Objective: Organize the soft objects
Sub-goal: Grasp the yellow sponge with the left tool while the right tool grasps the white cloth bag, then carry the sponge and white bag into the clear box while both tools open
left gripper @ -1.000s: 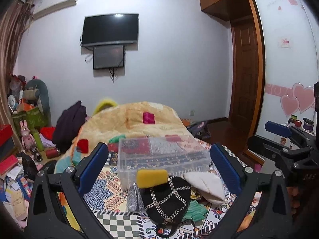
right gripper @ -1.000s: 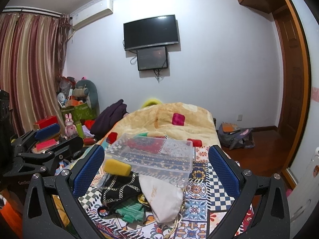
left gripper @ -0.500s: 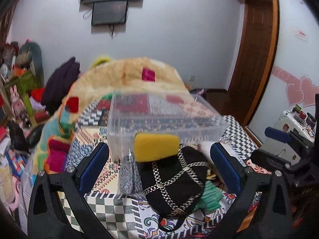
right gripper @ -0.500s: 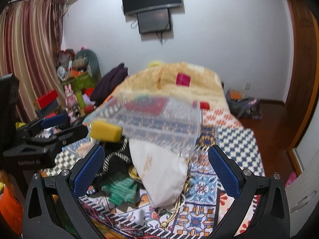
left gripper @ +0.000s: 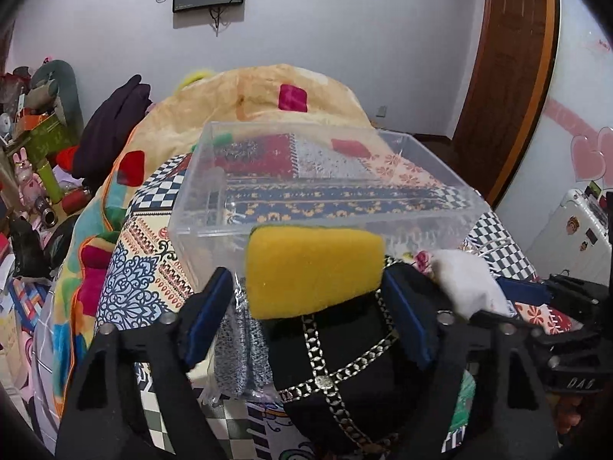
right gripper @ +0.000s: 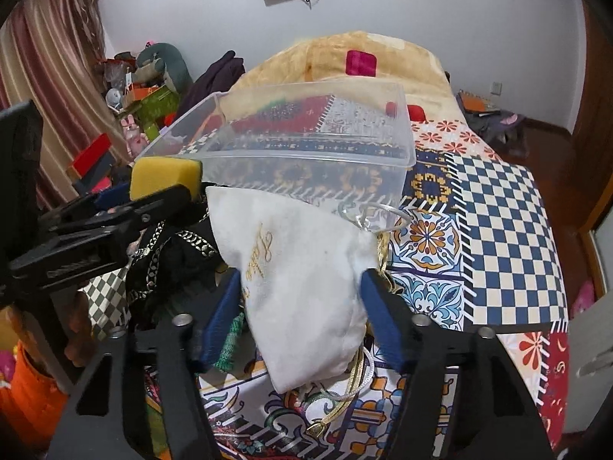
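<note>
A yellow sponge [left gripper: 312, 266] lies on a black bag with chain trim [left gripper: 345, 349], just in front of a clear plastic bin [left gripper: 322, 176]. My left gripper [left gripper: 308, 318] straddles the sponge; its right pad touches the sponge, its left pad stands slightly off. A white drawstring pouch [right gripper: 299, 280] lies beside the black bag [right gripper: 172, 253]. My right gripper [right gripper: 302, 318] has both pads against the pouch's sides. The sponge [right gripper: 164, 174] and left gripper also show in the right wrist view. The bin [right gripper: 306, 130] is empty.
All rests on a patterned quilt [right gripper: 498, 230] on a bed. A folded beige blanket [left gripper: 249, 96] lies behind the bin. A grey knit item [left gripper: 237, 349] and green cloth [right gripper: 230, 341] lie by the black bag. Clutter fills the floor at left [left gripper: 34, 145].
Both grippers have moved forward and down to the pile and narrowed. The left now straddles the sponge, the right now straddles the white pouch.
</note>
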